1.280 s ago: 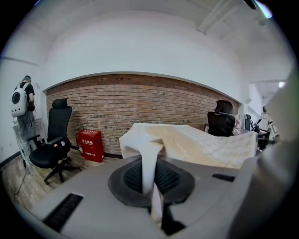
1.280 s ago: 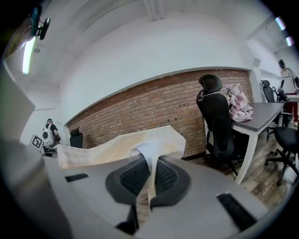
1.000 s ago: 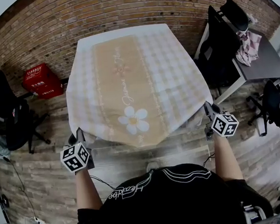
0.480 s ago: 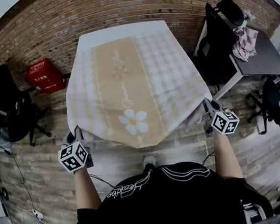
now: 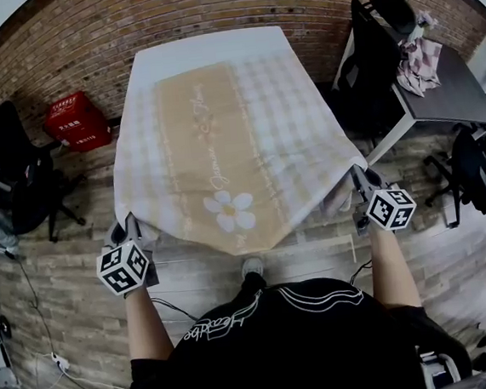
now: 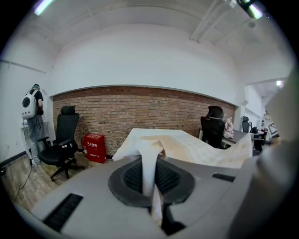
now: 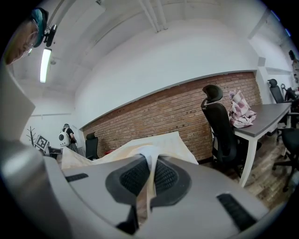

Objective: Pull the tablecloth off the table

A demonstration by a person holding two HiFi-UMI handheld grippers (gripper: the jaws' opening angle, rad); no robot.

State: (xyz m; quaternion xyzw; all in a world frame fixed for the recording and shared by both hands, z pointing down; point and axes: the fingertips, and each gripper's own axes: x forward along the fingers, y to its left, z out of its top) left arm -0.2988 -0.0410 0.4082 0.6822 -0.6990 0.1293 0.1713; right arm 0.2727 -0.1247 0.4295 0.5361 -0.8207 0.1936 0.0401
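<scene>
A beige and white checked tablecloth (image 5: 225, 140) with a white daisy near its front hem lies stretched over the table, its near edge lifted off and sagging between my hands. My left gripper (image 5: 131, 234) is shut on the cloth's near left corner (image 6: 148, 163), which runs pinched between the dark pads. At the near right corner my right gripper (image 5: 358, 188) is shut on the cloth (image 7: 148, 172) as well. A bare strip of the white table (image 5: 203, 48) shows at the far end.
A brick wall (image 5: 166, 17) runs behind the table. A red box (image 5: 75, 122) and a black office chair (image 5: 15, 181) stand at the left. At the right are black chairs (image 5: 375, 57) and a grey desk (image 5: 447, 93) with a bundled cloth. Wooden floor lies below me.
Both grippers have drawn back toward me with the cloth corners. The cloth has slid nearer, and more bare table shows at the far end.
</scene>
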